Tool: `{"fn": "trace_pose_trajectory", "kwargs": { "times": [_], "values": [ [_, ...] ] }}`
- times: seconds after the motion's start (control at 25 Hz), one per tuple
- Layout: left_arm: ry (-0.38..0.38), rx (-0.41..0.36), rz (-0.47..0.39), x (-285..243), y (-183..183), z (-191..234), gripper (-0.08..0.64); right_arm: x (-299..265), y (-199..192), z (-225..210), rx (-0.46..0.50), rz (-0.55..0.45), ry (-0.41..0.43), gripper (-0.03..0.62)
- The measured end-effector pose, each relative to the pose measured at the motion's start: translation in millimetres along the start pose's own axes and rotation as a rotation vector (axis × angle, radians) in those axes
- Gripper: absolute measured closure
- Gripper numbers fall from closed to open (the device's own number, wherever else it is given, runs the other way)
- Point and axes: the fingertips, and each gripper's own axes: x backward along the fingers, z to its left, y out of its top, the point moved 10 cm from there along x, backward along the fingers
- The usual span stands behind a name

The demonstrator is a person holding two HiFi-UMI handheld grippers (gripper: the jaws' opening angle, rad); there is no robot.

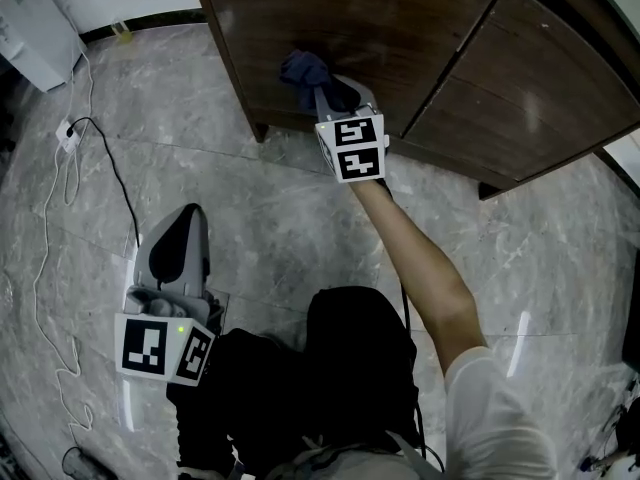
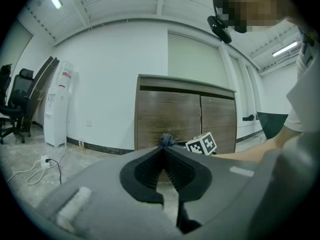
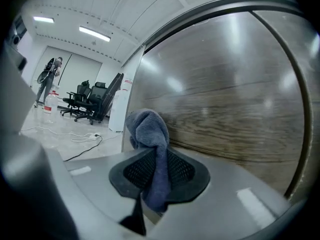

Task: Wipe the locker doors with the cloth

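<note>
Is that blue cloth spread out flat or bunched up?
Bunched up. The cloth sticks out as a rounded wad past the right hand-held gripper, whose jaws pinch its narrow middle.

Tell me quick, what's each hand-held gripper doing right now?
Left hand-held gripper: closed, empty.
Right hand-held gripper: closed on the blue cloth.

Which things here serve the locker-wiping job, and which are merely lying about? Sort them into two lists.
Job: cloth, locker doors, right gripper clamping the cloth.
Lying about: power strip, water dispenser, office chairs, idle left gripper.
</note>
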Motion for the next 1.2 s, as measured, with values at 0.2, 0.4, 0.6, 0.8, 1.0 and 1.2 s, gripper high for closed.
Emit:
{"fn": "trace_pose_trajectory", "kwargs": {
  "times": [0.2, 0.4, 0.6, 0.8, 1.0, 1.2],
  "values": [
    [-0.012, -0.006, 0.001, -9.3, -0.4, -12.9, 0.558, 21.5, -3.8, -21.9, -0.015, -0.004, -0.031, 0.528],
    [-0.030, -0.007, -0.011, -19.4, 1.1, -28.6, 0.558, 44.7, -8.4, -45.4, -0.006, -0.005, -0.064, 0.528],
    [-0.053, -0.020, -0.020, -31.0, 2.1, -47.2, 0.558, 68.7, -15.9, -70.5, 0.002, 0.004, -0.108, 0.528],
    [-0.068, -0.030, -0.029, -40.9, 0.9, -63.2, 0.558, 93.3, -25.4, -95.5, -0.010, 0.020, -0.155, 0.528],
    [-0.083, -0.041, -0.028, -47.9, 0.8, -76.0, 0.558, 110.6, -29.8, -113.2, -0.022, 0.019, -0.169, 0.528],
    [-0.070, -0.040, -0.029, -52.1, -0.5, -82.9, 0.558, 123.5, -34.3, -125.6, -0.034, 0.014, -0.179, 0.528]
  ]
}}
